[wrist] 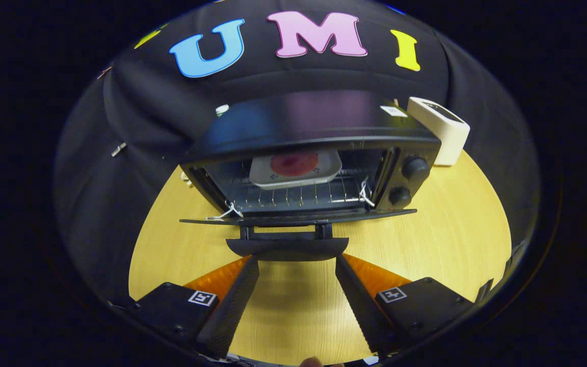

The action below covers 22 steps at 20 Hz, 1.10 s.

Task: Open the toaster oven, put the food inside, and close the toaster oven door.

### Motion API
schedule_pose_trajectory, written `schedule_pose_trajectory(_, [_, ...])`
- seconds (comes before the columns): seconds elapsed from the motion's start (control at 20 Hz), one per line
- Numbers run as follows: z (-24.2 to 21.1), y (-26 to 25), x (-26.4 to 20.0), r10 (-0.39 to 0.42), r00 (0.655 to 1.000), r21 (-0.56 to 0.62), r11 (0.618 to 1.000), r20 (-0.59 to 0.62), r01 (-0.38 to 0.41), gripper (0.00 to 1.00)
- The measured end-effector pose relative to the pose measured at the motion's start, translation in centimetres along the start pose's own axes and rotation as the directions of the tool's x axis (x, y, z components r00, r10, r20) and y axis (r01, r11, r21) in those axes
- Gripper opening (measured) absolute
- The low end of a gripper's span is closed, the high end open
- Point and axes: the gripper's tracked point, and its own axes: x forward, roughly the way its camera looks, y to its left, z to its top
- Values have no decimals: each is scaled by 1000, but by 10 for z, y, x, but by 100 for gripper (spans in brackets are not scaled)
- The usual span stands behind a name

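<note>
- The toaster oven (314,168) sits in the middle of the frame on a round wooden table (451,239), its door (298,216) dropped flat toward the camera.
- Inside, on the wire rack (293,196), rests a pale plate (296,169) carrying a round reddish piece of food (294,163), slightly above centre.
- The door handle (287,248) juts forward just below the door's edge.
- The gripper (297,262) is spread wide, holding nothing; its fingertips sit just under the two ends of the handle, whether touching I cannot tell.
- Two dark knobs (415,167) stack on the oven's right panel.
- A white box-shaped device (441,130) stands in the upper right, behind the oven's corner.
</note>
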Motion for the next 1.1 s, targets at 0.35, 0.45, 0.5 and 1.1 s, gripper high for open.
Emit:
schedule_pose_trajectory(0.35, [72,-5,-10,5,989,-24,1000,151,-2,99])
schedule_pose_trajectory(0.45, [86,-9,-21,12,979,-42,999,205,-3,99])
schedule_pose_trajectory(0.5, [92,-11,-28,16,974,-54,999,227,-4,99])
schedule_pose_trajectory(1.1, [212,-79,-151,31,827,-73,997,561,12,99])
